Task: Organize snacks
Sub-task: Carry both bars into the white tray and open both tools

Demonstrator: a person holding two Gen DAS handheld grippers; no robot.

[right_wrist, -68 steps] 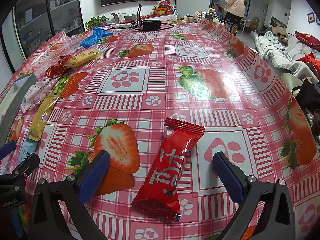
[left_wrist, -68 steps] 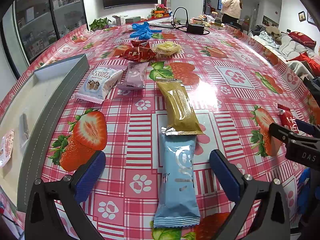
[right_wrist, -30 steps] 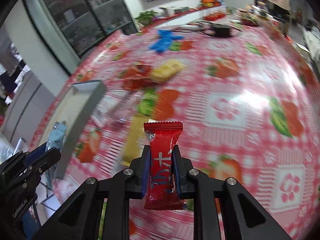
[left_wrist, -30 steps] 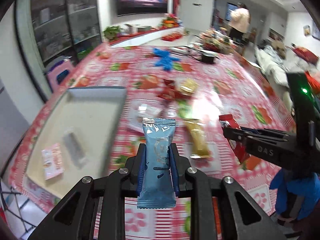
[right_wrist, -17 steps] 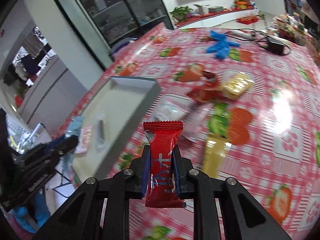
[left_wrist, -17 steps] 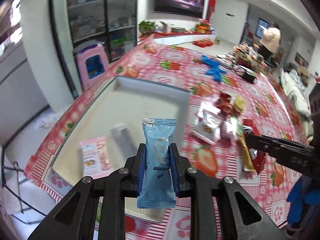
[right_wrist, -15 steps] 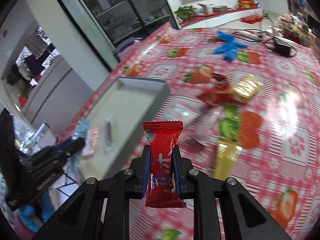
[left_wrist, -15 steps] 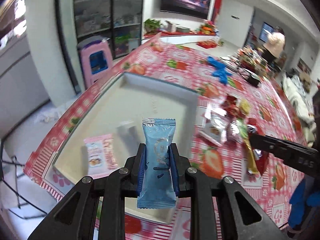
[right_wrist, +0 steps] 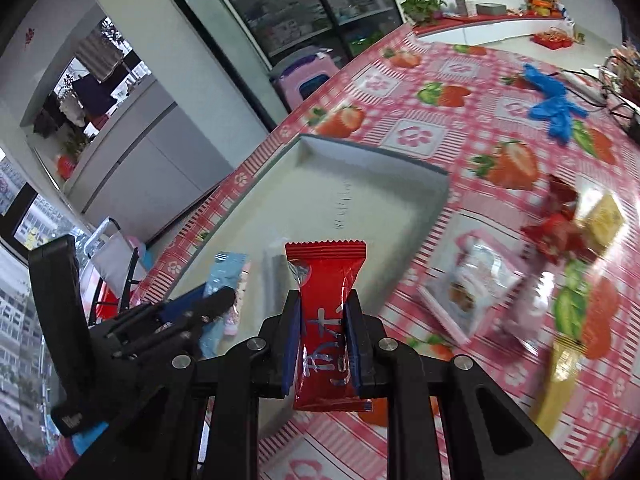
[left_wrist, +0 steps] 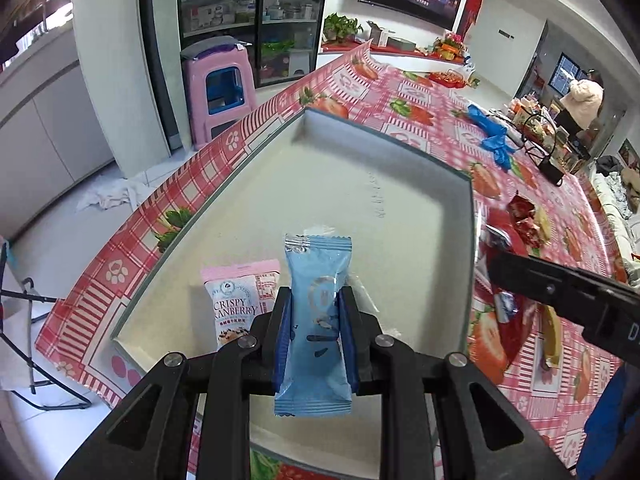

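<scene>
Snacks: a blue packet (left_wrist: pixel 316 320) and a red packet (right_wrist: pixel 326 320) are each held in the air over the tray; the others lie in the tray or loose on the tablecloth.
Tray: a shallow grey-rimmed tray (left_wrist: pixel 466 248) with a pale floor sits at the table's edge, on the strawberry-print tablecloth (left_wrist: pixel 408 92).
Tray contents: a pink-and-white cranberry crisp packet (left_wrist: pixel 236 300) lies flat on the floor near the front rim; just beside it lies a pale, clear-looking wrapper (right_wrist: pixel 276 276) — too blurred to name.
Left gripper (left_wrist: pixel 314 334): jaws pinched tight on the blue packet, which stands upright between the blue pads, over the tray's near half.
Right gripper (right_wrist: pixel 323 346): jaws closed on the red packet, held upright, hovering above the tray's right rim.
Loose on the cloth: to the right of the tray lie a clear-windowed pastry packet (right_wrist: pixel 472 284), a pinkish packet (right_wrist: pixel 524 312), a long gold bar (right_wrist: pixel 560 380), crumpled red wrappers (right_wrist: pixel 556 224) and a yellow packet (right_wrist: pixel 604 216) — all motion-blurred.
Farther back: blue gloves (right_wrist: pixel 554 110) lie on the cloth, well apart from the tray.
</scene>
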